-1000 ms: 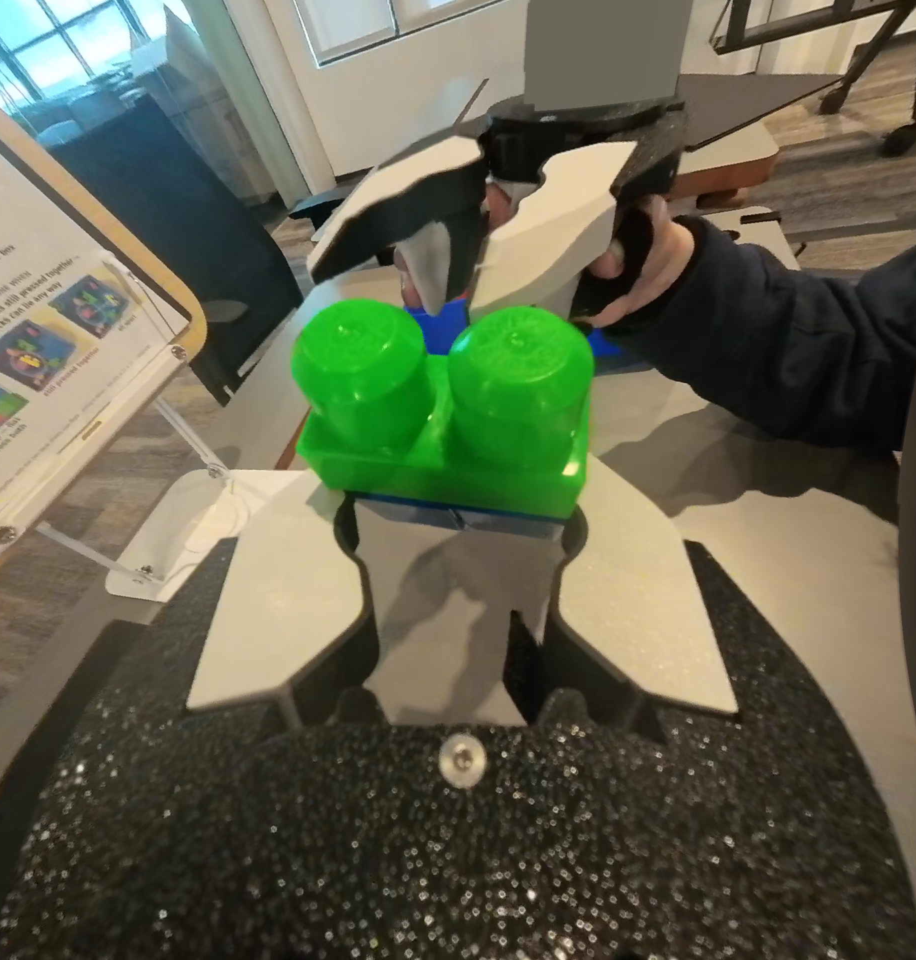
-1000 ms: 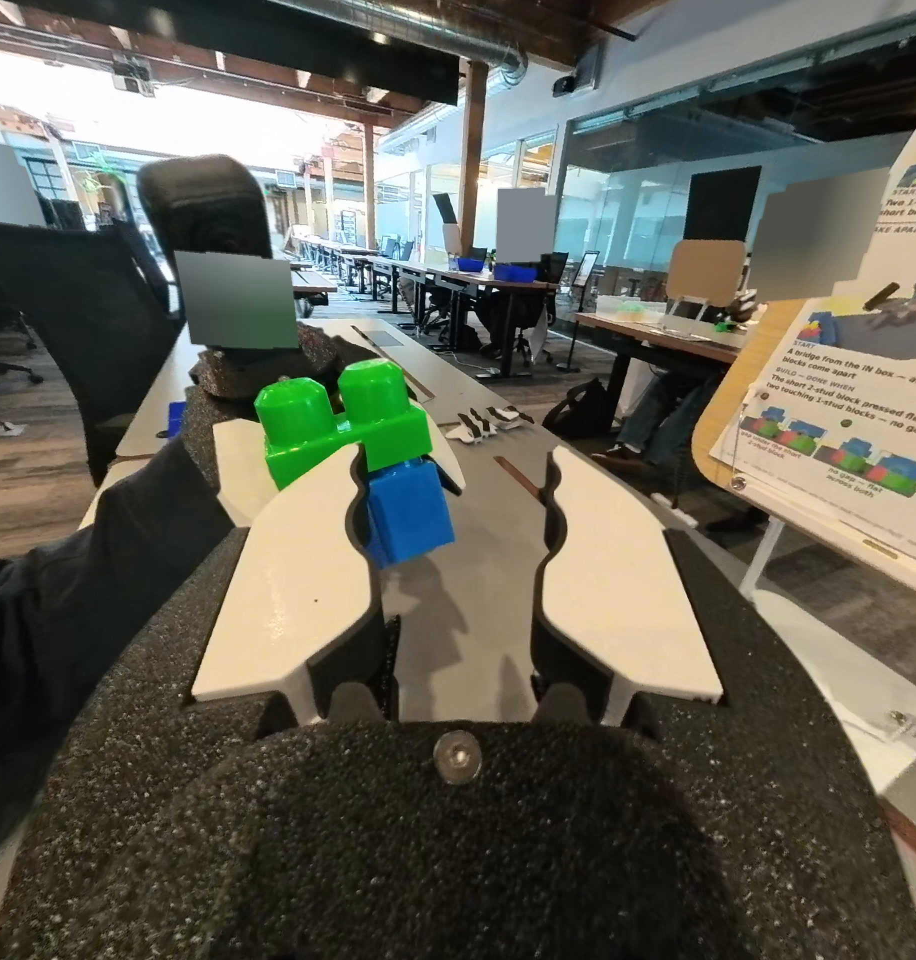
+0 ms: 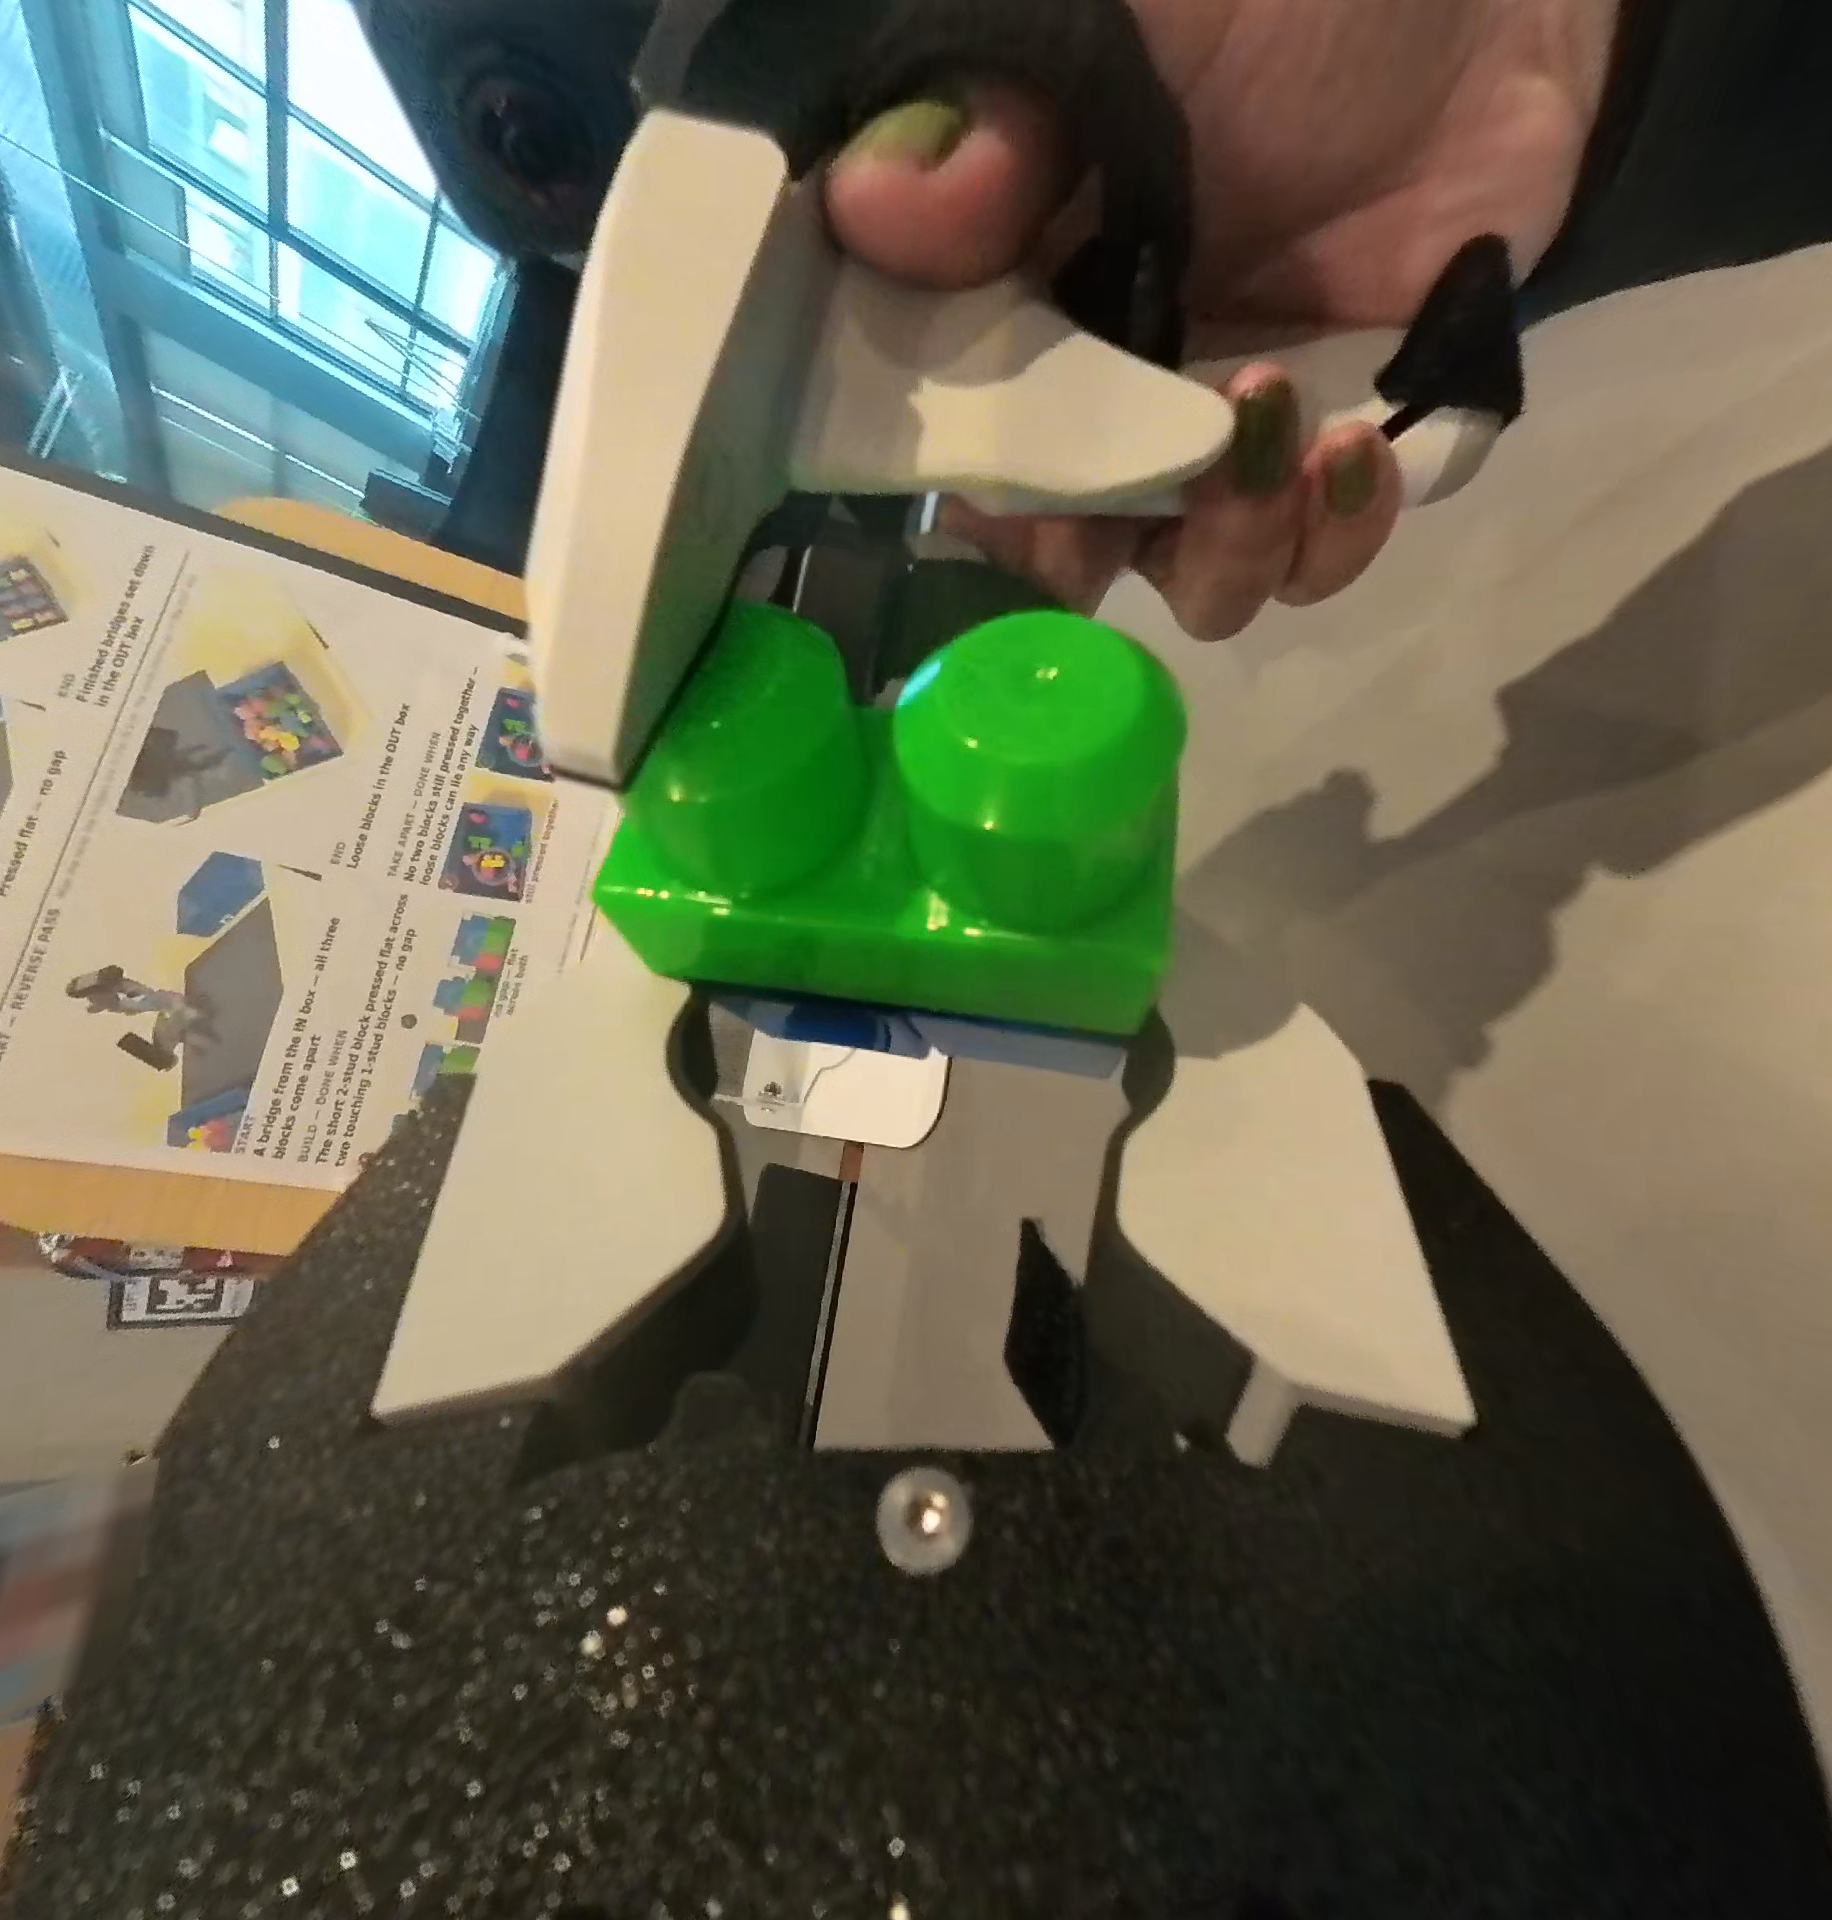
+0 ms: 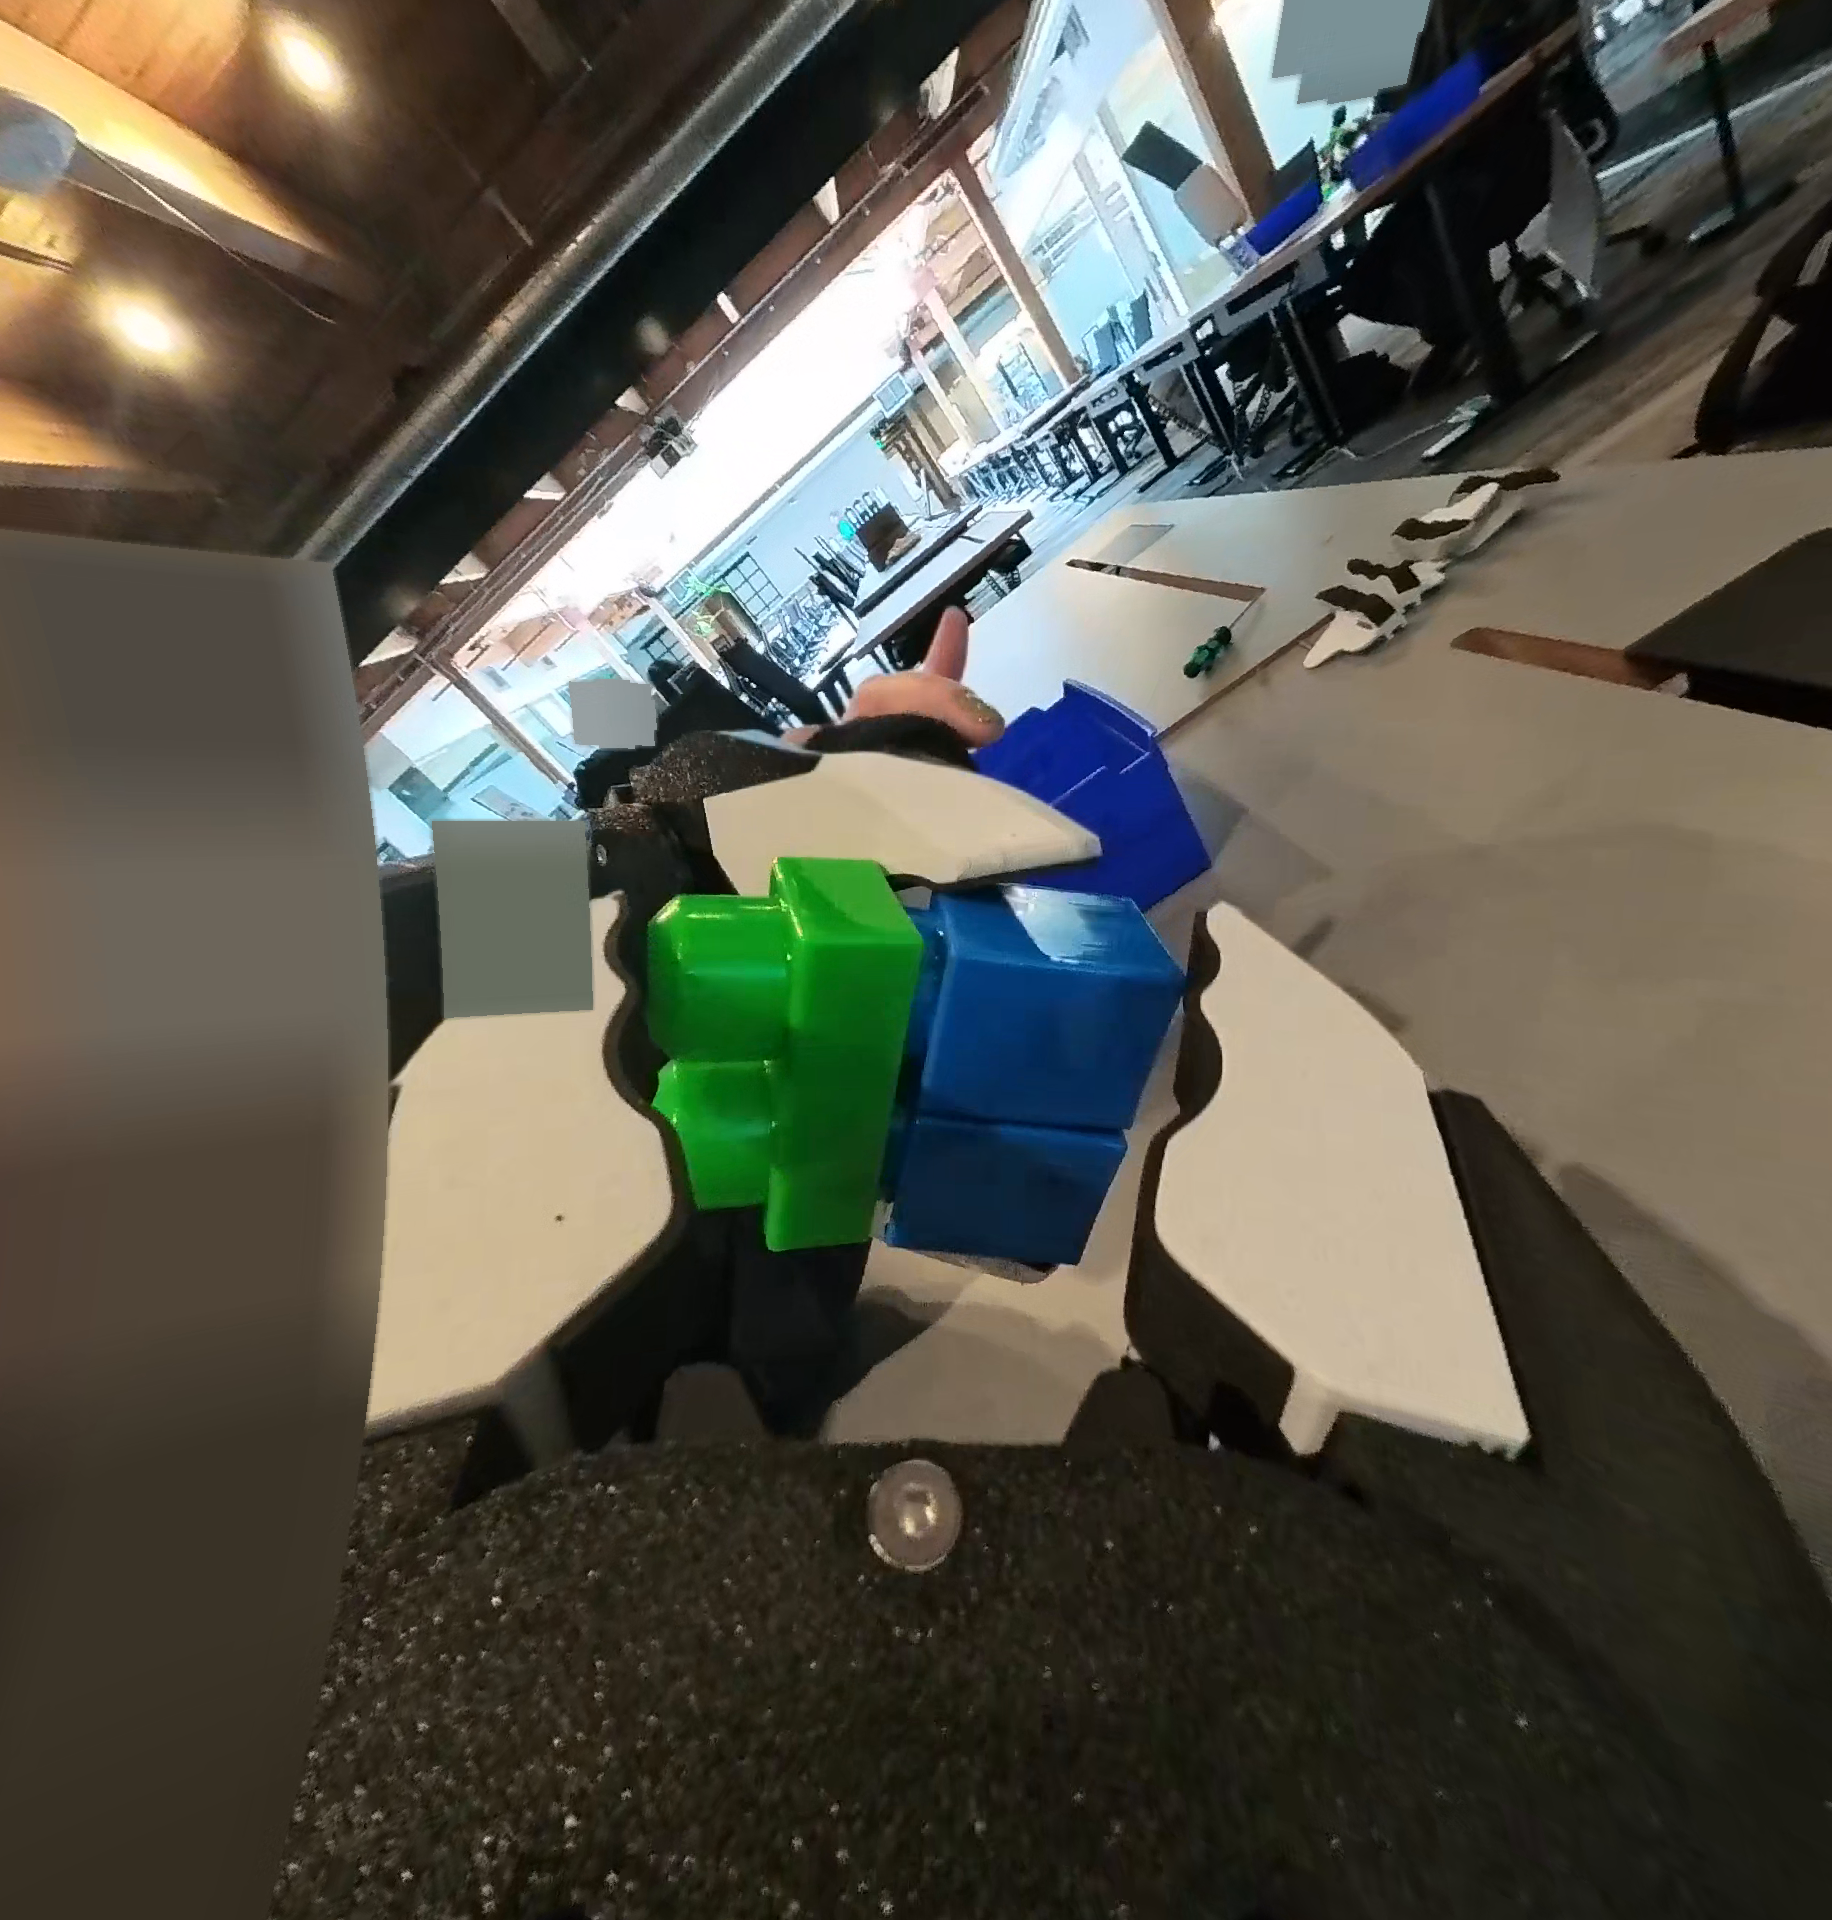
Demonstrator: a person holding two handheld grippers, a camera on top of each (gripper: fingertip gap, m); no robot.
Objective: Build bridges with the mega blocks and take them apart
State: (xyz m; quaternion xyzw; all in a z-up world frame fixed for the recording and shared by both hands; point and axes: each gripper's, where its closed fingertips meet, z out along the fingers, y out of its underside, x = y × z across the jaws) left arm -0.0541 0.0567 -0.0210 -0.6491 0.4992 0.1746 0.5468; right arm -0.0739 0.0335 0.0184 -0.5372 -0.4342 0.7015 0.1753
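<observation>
So, what's the surface and room?
– Pale grey worktop [image 4: 1514, 831] under you. It sits in an open office with a timber ceiling, a metal duct and rows of desks running off behind. An instruction board [image 3: 216, 831] stands at the worktop's left edge.

– Where's the bridge?
– Off the worktop, tipped on its side between your two tools. The green block [image 4: 787, 1049] is pressed across two blue blocks [image 4: 1026, 1039].

– Left tool?
– Your left gripper [image 3: 917, 1039] is closed on the blue blocks, just under the green one.

– Right tool?
– Your right gripper [image 4: 912, 935] is spread about as wide as the stack. One finger is by the studs, the other by the blue bases. Can't tell whether it's pinching or only close.

– Edges, room to move?
– A blue bin [image 4: 1109, 800] sits just behind the bridge. Towards the far edge lie loose white finger parts [image 4: 1411, 592] and a green-handled screwdriver [image 4: 1213, 652], well apart from you. Bare worktop lies to your right.
</observation>
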